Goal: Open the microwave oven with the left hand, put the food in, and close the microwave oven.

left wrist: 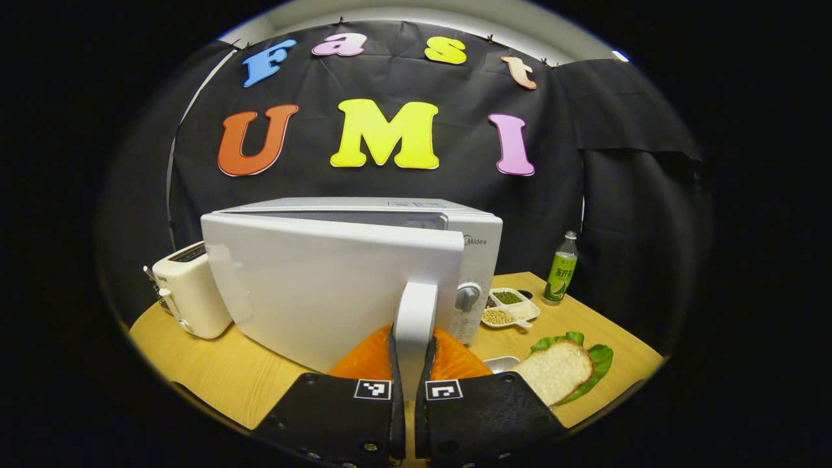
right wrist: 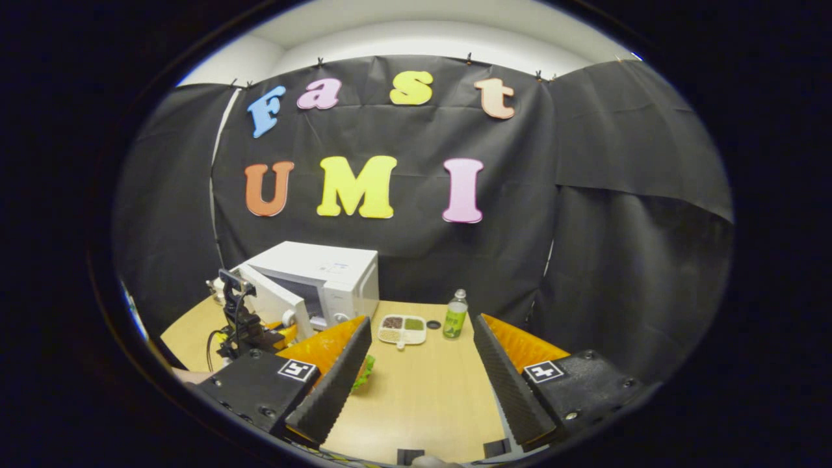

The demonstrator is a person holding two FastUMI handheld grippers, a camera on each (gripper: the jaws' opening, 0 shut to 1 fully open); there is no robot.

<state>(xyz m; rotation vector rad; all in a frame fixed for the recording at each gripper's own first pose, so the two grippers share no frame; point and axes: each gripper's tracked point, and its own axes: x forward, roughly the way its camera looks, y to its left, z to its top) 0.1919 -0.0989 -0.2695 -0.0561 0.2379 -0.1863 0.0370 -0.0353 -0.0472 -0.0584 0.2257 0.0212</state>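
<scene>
The white microwave stands on the wooden table, its door swung partly open toward me. My left gripper is shut on the door's upright white handle, a finger on each side. A slice of bread on a lettuce leaf lies on the table to the right of that gripper. In the right gripper view the microwave is at the far left with the left gripper at its door. My right gripper hangs open over the table, holding nothing. The lettuce peeks out beside its left finger.
A cream toaster stands left of the microwave. A divided dish of beans and a green-labelled bottle sit to its right. A small white dish lies by the bread. The table's front edge is close.
</scene>
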